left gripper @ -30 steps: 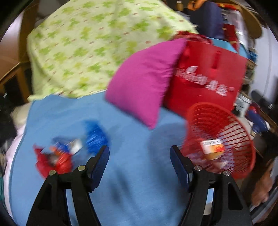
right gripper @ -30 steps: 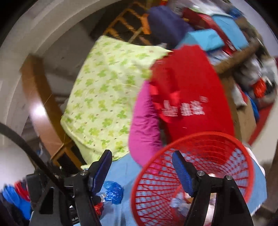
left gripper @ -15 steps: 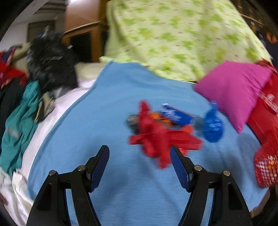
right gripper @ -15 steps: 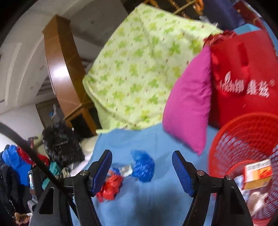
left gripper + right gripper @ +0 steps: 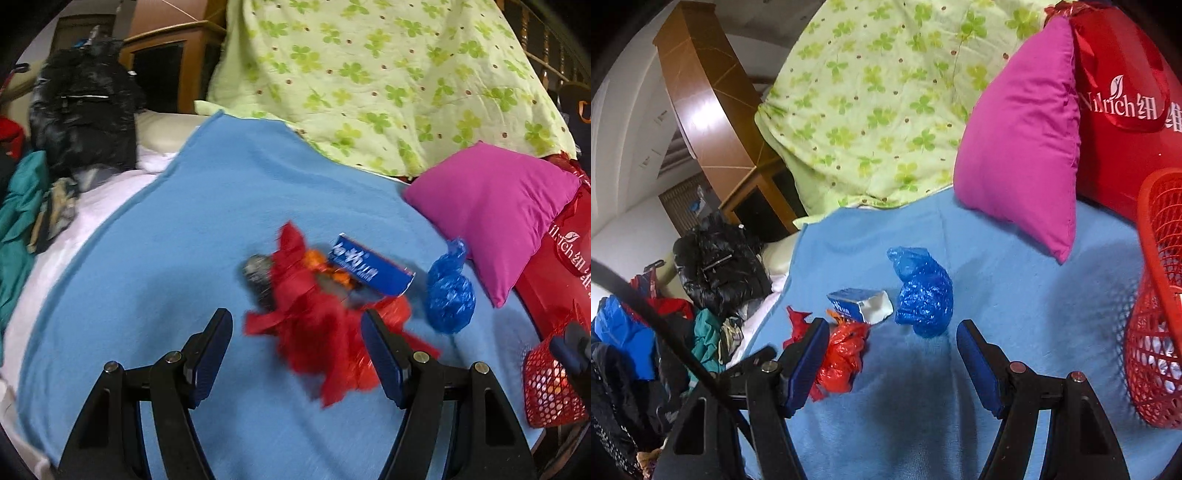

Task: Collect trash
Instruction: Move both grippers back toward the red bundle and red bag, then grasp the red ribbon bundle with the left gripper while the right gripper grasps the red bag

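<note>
On the blue blanket (image 5: 155, 258) the trash lies bunched together, a red plastic bag (image 5: 314, 332), a blue carton (image 5: 369, 271) and a crumpled blue bag (image 5: 923, 291), and both the left gripper (image 5: 297, 352) and right gripper (image 5: 892, 356) hang spread apart and empty, seemingly lining up grabs, the red basket (image 5: 1156, 332) near to the right.

We read white lettering on the glossy red carrier bag (image 5: 1123, 110) behind the magenta cushion: "Nilrich" beneath a small white leaf mark, followed by white Chinese characters cut off at the frame edge; in the left wrist view the same print on that bag (image 5: 565, 251) shows only in part, tilted and blurred; the small blue-and-white cardboard box (image 5: 369, 267) lying on the blue blanket carries white Chinese characters along its blue face, too smeared for us to read; in the right wrist view the box (image 5: 858, 304) shows white marks, illegible.
</note>
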